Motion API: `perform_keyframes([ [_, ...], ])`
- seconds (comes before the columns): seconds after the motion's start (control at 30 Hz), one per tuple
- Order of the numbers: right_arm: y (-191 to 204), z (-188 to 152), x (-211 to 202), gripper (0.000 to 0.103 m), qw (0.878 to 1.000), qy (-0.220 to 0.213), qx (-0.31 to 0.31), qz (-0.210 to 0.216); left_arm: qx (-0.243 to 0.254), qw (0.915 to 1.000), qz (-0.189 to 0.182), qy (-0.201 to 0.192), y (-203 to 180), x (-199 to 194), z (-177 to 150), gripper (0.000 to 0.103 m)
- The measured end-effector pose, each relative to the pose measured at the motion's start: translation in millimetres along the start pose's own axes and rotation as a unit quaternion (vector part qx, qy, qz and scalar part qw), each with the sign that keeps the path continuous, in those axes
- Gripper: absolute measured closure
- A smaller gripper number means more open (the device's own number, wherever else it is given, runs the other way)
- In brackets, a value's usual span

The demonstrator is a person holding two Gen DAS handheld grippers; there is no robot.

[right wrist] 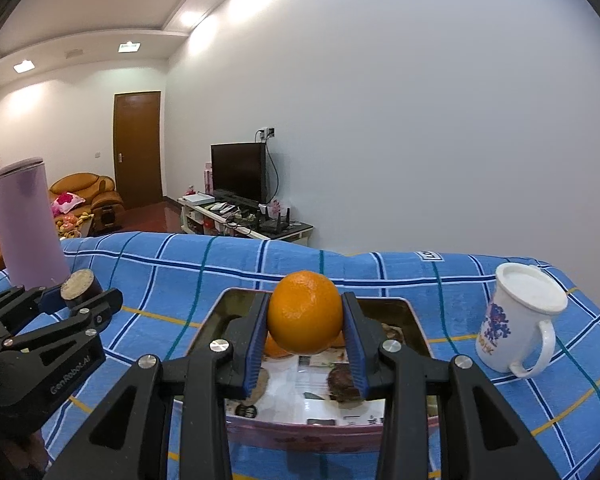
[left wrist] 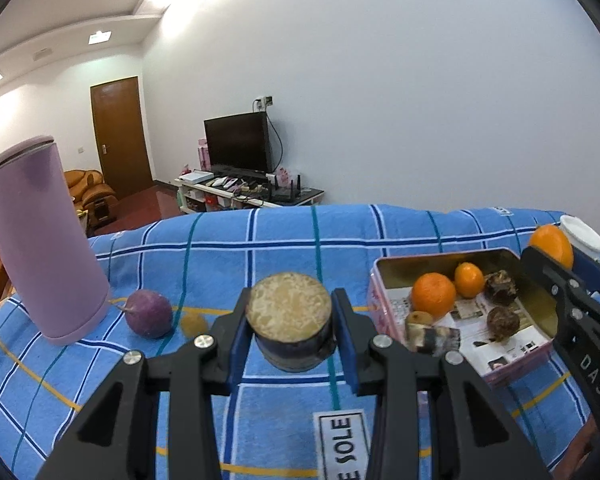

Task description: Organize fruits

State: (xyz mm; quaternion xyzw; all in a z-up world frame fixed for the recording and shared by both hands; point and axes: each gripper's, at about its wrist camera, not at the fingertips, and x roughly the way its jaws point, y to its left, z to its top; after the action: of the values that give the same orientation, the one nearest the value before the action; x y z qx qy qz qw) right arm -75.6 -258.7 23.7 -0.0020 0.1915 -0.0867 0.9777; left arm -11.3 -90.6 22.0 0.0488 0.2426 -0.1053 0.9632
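My left gripper (left wrist: 290,316) is shut on a dark stub of sugarcane (left wrist: 289,312) with a pale cut top, just above the blue checked cloth. My right gripper (right wrist: 306,320) is shut on an orange (right wrist: 305,312) and holds it over the pink tin box (right wrist: 300,426). In the left wrist view the tin (left wrist: 504,376) holds two oranges (left wrist: 433,294), brown round fruits (left wrist: 502,324) and a cane piece (left wrist: 430,338). A purple passion fruit (left wrist: 148,313) and a small yellowish fruit (left wrist: 194,323) lie on the cloth left of my left gripper.
A tall lilac bottle (left wrist: 40,240) stands at the left on the cloth. A white lidded mug (right wrist: 518,320) stands right of the tin. The table's far edge drops off to a room with a TV stand (left wrist: 252,192).
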Motion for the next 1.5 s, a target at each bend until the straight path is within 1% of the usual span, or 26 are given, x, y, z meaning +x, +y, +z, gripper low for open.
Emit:
perform_keyframes([
  [0.2, -12.0, 1.6, 0.6, 0.065, 1.000, -0.002, 0.004, -0.010, 0.006, 1.0000, -0.006, -0.001, -11.4, 1.0, 3.1, 0.063],
  [0.47, -35.2, 4.3, 2.2, 0.065, 0.999, -0.004, 0.013, -0.031, 0.011, 0.9996, -0.026, -0.003, -29.9, 4.8, 11.0, 0.063],
  [0.63, -52.4, 5.4, 6.8, 0.065, 0.999, -0.001, 0.018, -0.051, 0.013, 0.9985, -0.053, 0.001, -47.4, 10.9, 14.4, 0.063],
  [0.77, -64.2, 6.0, 9.9, 0.065, 0.998, 0.002, 0.029, -0.054, 0.020, 0.9971, -0.072, 0.009, -66.7, 19.0, 16.3, 0.063],
  [0.9, -68.9, 6.4, 15.5, 0.065, 0.998, 0.008, 0.024, -0.057, 0.023, 0.9956, -0.089, 0.018, -86.1, 28.1, 17.7, 0.063],
  [1.0, -71.4, 5.4, 25.0, 0.065, 0.998, 0.020, 0.026, -0.054, 0.024, 0.9948, -0.096, 0.026, -97.2, 33.7, 16.2, 0.063],
  [1.17, -74.2, 2.5, 40.9, 0.065, 0.998, 0.050, 0.032, -0.035, 0.031, 0.9940, -0.098, 0.038, -110.1, 42.0, 11.3, 0.063],
  [1.27, -73.0, -0.2, 49.7, 0.065, 0.997, 0.067, 0.025, -0.035, 0.032, 0.9939, -0.093, 0.049, -110.7, 48.1, 8.3, 0.063],
  [1.4, -70.7, -5.4, 60.3, 0.065, 0.995, 0.091, 0.022, -0.023, 0.035, 0.9938, -0.090, 0.055, -110.2, 52.5, 5.8, 0.063],
  [1.5, -71.1, -8.4, 64.1, 0.065, 0.995, 0.099, 0.021, -0.017, 0.033, 0.9938, -0.089, 0.058, -108.8, 53.6, 5.8, 0.063],
])
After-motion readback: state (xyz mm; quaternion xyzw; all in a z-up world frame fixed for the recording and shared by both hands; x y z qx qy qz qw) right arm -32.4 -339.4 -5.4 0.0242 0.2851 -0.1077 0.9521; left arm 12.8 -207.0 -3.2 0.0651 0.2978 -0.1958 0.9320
